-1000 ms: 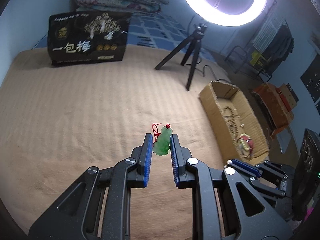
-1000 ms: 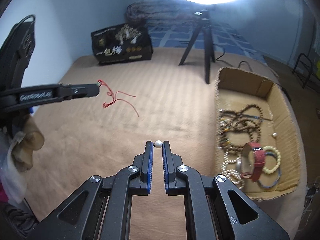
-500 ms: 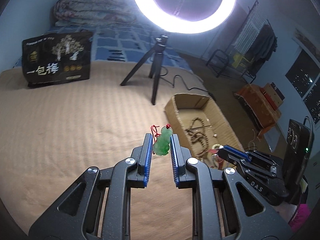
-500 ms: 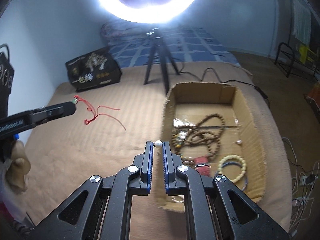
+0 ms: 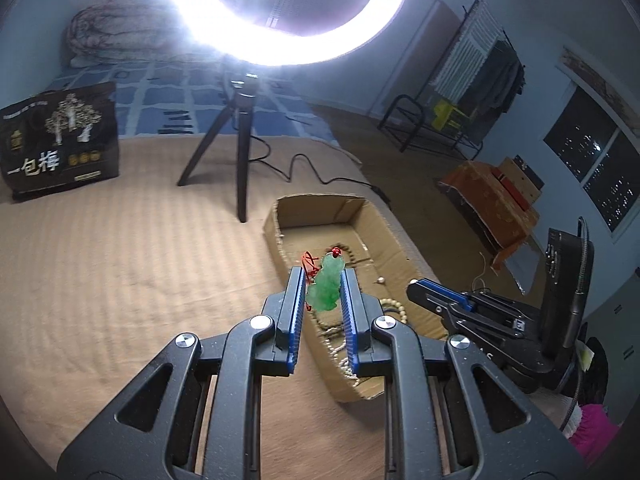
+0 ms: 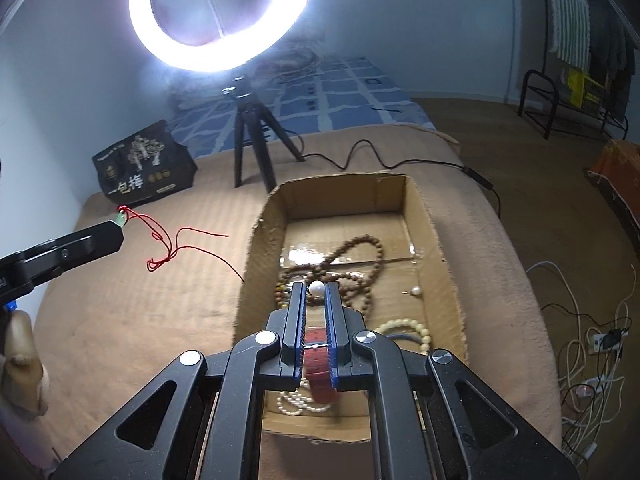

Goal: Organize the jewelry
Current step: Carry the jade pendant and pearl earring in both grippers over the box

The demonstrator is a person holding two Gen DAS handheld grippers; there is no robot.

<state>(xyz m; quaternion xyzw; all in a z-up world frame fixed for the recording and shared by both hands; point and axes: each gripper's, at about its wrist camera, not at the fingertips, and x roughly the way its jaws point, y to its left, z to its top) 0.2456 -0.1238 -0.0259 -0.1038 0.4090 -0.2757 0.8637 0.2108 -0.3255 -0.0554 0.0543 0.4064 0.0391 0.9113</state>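
Bedroom w/ a tan bed cover (image 5: pixel 120 264), ring light (image 5: pixel 288 12) on a tripod (image 5: pixel 240 148) at the far end, black bag (image 5: pixel 60 140) to the left. On my left cam, left gripper (image 5: pixel 322 272) is clamped on a green pendant (image 5: pixel 326 286), its red cord (image 6: pixel 176 244) hanging off the tip and trailing over the bed beside the box (image 6: pixel 256 264). From that cam the pendant sits in front of the box's near-left wall; can't tell if it's over the inside. Right gripper (image 6: pixel 316 288) is pinching a pearl (image 6: pixel 316 289) at its tips, above the box interior. Inside I see a brown bead string (image 6: pixel 360 256), a pale bracelet (image 6: pixel 404 326), a red strap (image 6: pixel 316 372), a pearl strand (image 6: pixel 296 404) and a pearl stud (image 6: pixel 416 291) near the right wall.
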